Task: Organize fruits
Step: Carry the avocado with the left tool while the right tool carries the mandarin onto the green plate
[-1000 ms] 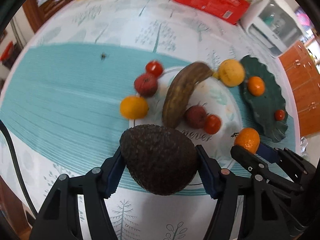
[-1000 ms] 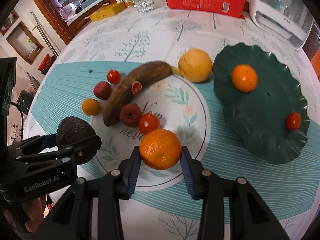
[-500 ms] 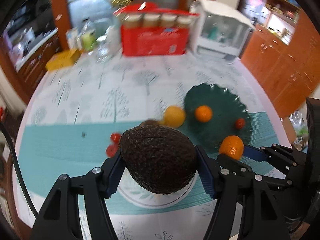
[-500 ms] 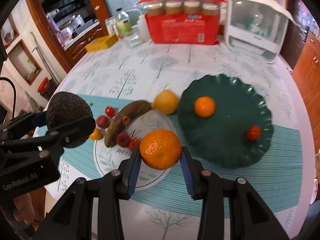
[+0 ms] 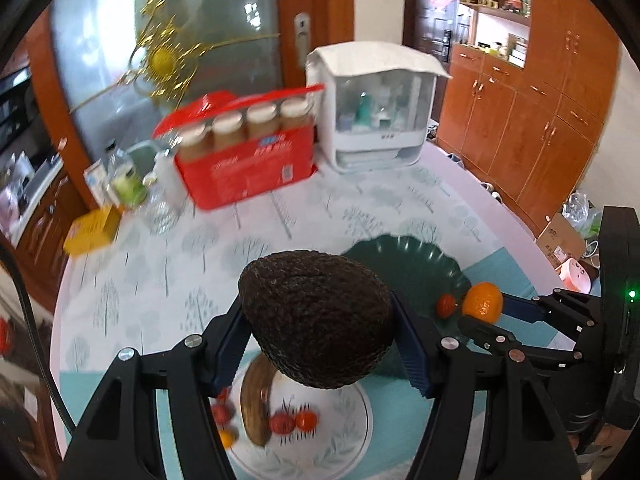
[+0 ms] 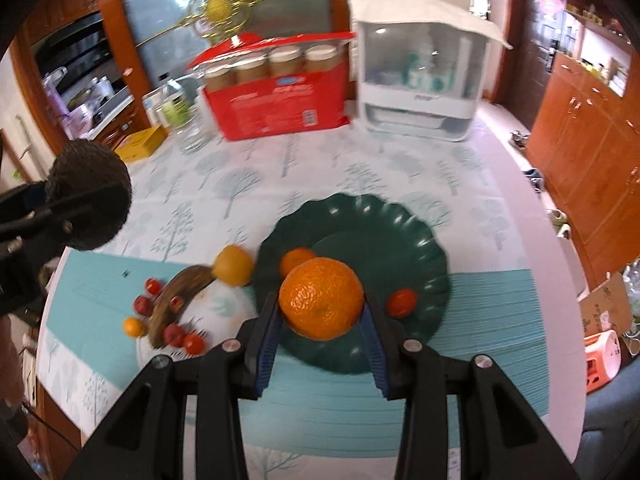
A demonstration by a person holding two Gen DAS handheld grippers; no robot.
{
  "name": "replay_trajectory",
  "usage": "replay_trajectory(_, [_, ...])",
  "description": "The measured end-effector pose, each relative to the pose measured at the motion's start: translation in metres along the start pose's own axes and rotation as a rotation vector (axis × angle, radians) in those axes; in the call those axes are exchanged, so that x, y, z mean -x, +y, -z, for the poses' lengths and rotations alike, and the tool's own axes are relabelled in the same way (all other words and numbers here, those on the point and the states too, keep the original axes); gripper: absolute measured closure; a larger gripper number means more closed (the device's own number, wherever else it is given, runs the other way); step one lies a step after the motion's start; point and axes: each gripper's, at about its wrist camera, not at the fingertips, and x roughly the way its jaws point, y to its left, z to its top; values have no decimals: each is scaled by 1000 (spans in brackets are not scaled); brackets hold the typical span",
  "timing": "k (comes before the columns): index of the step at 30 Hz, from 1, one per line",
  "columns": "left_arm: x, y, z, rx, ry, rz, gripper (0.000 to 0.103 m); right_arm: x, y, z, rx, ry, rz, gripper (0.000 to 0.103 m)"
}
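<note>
Left gripper (image 5: 320, 344) clamped on avocado (image 5: 316, 318); right gripper (image 6: 321, 330) clamped on orange (image 6: 321, 298), both aloft. Green plate (image 6: 416, 240) holds two fruits; several remain by white plate (image 6: 232, 308).

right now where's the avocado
The avocado is clamped in the left tool, held up above the white plate and banana; in the right wrist view it sits at far left.
</note>
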Motion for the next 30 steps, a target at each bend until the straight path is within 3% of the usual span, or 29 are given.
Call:
replay_trajectory(11, [-73, -36, -36, -87, 67, 51, 38, -17, -45, -40, -103, -44, 69, 64])
replay_trajectory(22, [-182, -54, -32, -66, 210, 103, 38, -93, -70, -42, -179, 58, 114, 63])
replay_trajectory(30, [-230, -56, -17, -46, 286, 119, 38, -131, -72, -29, -175, 136, 126, 63])
